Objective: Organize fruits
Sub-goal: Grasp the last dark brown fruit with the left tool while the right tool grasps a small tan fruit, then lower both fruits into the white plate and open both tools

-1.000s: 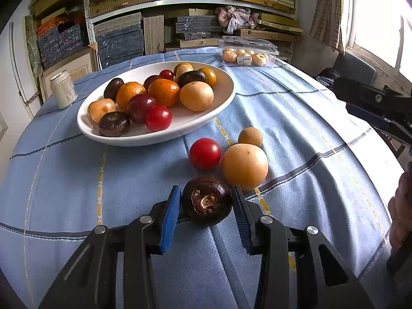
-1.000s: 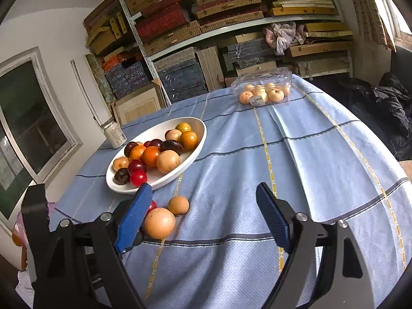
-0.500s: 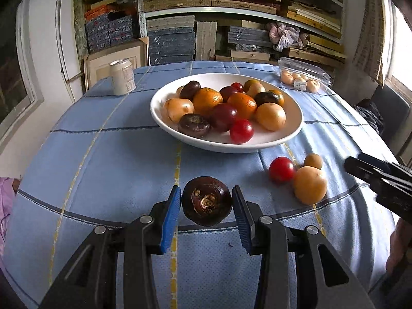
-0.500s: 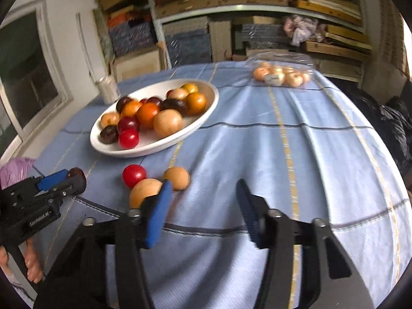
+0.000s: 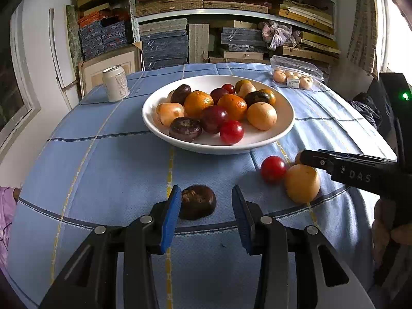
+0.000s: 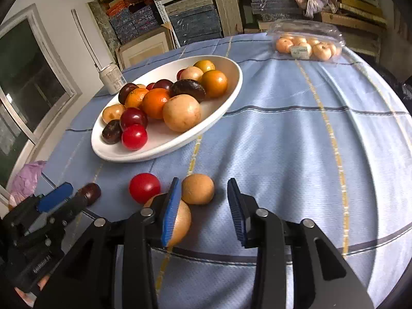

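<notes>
The small tan fruit lies near the bench's front edge, between the right gripper's fingers. It touches the pad beside the big orange fruit, clear of the other. The jaws have just been closing and are not yet clamped.

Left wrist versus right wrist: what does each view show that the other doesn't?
Left wrist only: the left gripper from behind, with cloth showing between the dark fruit and one pad; the right gripper side-on, its green light and the hand holding it.
Right wrist only: the small tan fruit whole, between the right gripper's jaws, which have just been closing; a gap remains at one pad.
Both: white bowl, can, clear fruit pack, red fruit, large orange fruit.
</notes>
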Motion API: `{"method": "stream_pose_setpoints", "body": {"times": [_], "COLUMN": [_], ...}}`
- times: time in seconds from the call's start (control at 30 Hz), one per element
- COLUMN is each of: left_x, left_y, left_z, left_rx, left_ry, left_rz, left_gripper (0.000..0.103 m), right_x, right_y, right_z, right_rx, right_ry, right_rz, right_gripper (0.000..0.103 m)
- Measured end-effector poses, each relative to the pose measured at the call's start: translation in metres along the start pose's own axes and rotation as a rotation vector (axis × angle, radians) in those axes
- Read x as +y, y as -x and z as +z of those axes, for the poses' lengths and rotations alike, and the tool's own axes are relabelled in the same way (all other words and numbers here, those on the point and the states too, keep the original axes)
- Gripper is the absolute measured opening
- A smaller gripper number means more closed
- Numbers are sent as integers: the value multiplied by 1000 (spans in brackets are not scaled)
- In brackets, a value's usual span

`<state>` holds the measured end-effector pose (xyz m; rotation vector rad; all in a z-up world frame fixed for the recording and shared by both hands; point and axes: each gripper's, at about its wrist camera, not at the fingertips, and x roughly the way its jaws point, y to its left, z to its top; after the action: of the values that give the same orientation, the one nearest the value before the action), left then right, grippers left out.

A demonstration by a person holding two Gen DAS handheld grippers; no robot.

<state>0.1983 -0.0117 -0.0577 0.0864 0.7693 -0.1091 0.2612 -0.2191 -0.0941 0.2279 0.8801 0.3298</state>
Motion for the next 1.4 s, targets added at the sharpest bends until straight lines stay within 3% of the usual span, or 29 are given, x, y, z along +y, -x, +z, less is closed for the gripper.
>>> {"method": "stream_pose_setpoints", "body": {"times": [0.13,0.47,0.6,0.7,0.87,1.03,1.4], "left_x": [2,19,32,25,10,13,13], "left_y": [-2,-9,-9,-15,-17,-20,-5], "left_z": [0,-6,-8,-11,-15,-15,-7], "left_rx": [13,69,81,110,101,100,19], "left_ry": [9,72,126,94,14,23,16], "left_rz": [-9,-56,-92,-92,-47,-26,43], "left_gripper": [41,41,41,43,47,40,40], "right_x": [8,-9,-9,-7,1,5,-4], "right_y": [-2,-12,-12,-10,-2,13,38], "right_z": [-1,2,2,1,-2,-7,-12], "right_rx": [-5,45,53,52,22,-39,-117], "right_ry": [36,-76,-71,-50,9,43,7], "right_rz": [-6,98,115,104,40,-11,-17], "right_gripper": [30,30,25,25,25,25,25]}}
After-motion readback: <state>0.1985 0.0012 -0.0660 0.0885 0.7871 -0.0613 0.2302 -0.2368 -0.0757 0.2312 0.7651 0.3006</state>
